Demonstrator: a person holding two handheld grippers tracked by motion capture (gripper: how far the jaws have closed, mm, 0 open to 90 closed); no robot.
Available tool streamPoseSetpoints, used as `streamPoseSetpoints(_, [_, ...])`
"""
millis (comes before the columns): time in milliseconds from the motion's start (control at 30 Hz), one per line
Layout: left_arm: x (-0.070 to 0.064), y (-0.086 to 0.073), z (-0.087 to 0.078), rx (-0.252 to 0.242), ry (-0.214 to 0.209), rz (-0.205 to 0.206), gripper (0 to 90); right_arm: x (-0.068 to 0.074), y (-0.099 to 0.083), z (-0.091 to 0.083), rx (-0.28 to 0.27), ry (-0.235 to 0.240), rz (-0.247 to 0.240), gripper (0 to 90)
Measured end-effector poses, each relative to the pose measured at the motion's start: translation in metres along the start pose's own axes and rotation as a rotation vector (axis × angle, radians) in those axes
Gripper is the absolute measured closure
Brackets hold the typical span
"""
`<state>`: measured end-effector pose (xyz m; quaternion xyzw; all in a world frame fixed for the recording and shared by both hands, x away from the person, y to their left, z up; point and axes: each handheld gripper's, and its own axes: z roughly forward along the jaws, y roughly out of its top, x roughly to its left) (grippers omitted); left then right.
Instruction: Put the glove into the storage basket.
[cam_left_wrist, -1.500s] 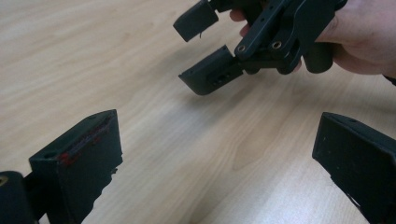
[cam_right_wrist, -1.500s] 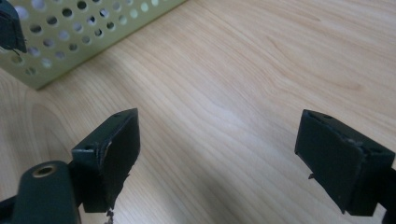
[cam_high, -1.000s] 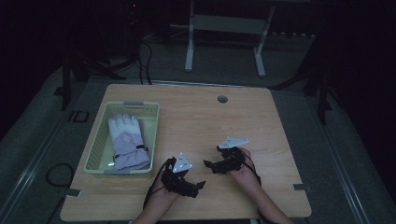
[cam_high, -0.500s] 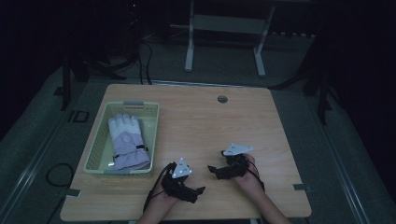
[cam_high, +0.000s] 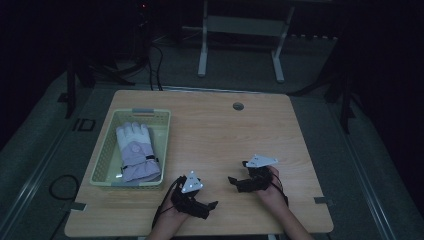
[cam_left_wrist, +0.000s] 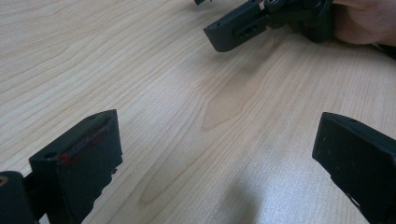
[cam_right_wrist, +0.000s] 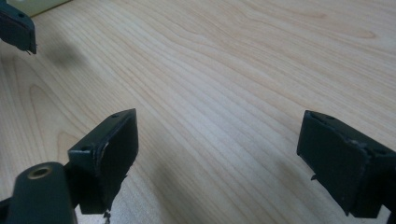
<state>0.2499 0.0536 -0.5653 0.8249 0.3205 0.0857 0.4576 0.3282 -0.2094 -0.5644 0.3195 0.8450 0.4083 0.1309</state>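
A pale grey-white glove lies in the light green basket at the table's left. My left gripper hovers low near the front edge, right of the basket, open with nothing between its jaws. In the left gripper view the left gripper spans bare wood, and the right gripper's jaw shows at the top. My right gripper is open and empty over the front right of the table, pointing left. In the right gripper view the right gripper also frames bare wood.
The wooden table has a round cable hole near its far edge. A white metal stand is on the floor behind the table. Cables trail off the front left corner.
Both hands have drawn back toward the front edge of the table. The jaws stay open and the glove lies unmoved in the basket.
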Motion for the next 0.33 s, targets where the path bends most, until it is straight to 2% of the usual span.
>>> streamPoseSetpoints(333, [0.0009,-0.0007,-0.0001,-0.005,0.005,-0.005,1.7,-0.0007,0.0001,0.0006,0.011,-0.001,0.006,13.2])
